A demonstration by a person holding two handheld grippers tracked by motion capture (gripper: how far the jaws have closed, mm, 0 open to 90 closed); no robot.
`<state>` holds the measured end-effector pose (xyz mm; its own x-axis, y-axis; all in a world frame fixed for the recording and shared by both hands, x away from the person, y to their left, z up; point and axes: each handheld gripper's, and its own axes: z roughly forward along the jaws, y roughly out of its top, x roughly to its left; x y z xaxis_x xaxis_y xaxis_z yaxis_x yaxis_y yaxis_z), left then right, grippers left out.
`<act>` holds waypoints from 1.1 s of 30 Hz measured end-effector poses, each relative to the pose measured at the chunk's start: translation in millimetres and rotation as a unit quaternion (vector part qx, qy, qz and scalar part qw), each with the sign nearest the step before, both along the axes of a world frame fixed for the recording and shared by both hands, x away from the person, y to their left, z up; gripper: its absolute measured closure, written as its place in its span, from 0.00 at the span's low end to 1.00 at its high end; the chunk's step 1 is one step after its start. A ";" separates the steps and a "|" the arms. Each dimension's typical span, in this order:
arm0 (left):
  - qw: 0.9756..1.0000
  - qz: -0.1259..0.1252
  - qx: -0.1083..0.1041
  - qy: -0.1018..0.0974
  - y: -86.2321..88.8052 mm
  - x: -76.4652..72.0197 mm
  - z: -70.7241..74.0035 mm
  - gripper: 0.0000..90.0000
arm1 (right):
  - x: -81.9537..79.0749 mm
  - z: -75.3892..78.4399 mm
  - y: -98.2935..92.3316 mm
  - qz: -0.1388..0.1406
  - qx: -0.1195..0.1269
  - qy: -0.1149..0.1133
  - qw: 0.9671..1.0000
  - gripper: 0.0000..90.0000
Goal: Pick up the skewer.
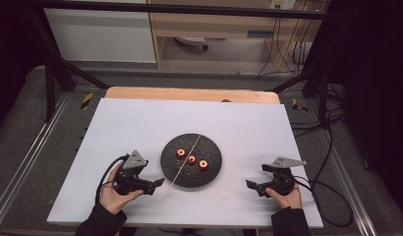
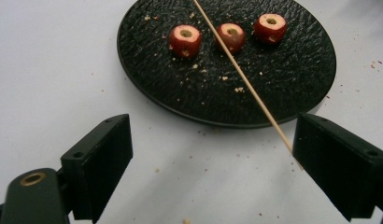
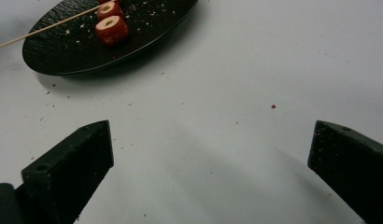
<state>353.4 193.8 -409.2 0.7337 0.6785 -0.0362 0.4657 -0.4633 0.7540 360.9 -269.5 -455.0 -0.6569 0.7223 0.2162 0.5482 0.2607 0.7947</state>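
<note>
Left claw [image 2: 213, 163]: wide open, empty, skewer [image 2: 241, 74] tip by one jaw.
Right claw [image 3: 210, 172]: wide open, empty.
Advice: close squarely on skewer's lower-right end, sparing plate [image 2: 147, 88].

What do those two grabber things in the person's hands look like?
Both are black. The left gripper and the right gripper each have two flat, blocky black jaws with small round holes, a grey three-cornered plate on top, and a black cable trailing off. The person wears dark long sleeves.
</note>
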 end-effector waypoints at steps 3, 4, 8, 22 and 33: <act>1.000 -0.001 0.005 0.003 -7.1 1.9 1.7 0.14 | 0.0 -0.2 0.2 0.000 -0.001 0.000 1.000 0.01; 1.000 0.000 0.006 0.004 -9.4 2.6 2.1 0.14 | 0.1 -0.2 0.3 0.000 0.000 0.000 1.000 0.01; 1.000 0.002 0.017 0.009 -18.3 6.0 3.2 0.14 | 0.2 -0.3 0.4 0.001 -0.001 0.000 1.000 0.01; 0.998 0.005 0.042 0.041 -49.3 19.1 5.0 0.20 | 0.3 -0.4 0.5 0.001 -0.002 0.000 1.000 0.01; 0.996 0.022 0.057 0.069 -67.1 26.9 1.9 0.36 | 0.6 -0.6 0.6 0.002 -0.003 0.001 1.000 0.01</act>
<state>380.3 126.7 -407.3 0.6967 0.7153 -0.0545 0.5826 -0.5198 0.6248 361.5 -268.9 -455.6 -0.6596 0.7208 0.2133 0.5480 0.2670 0.7927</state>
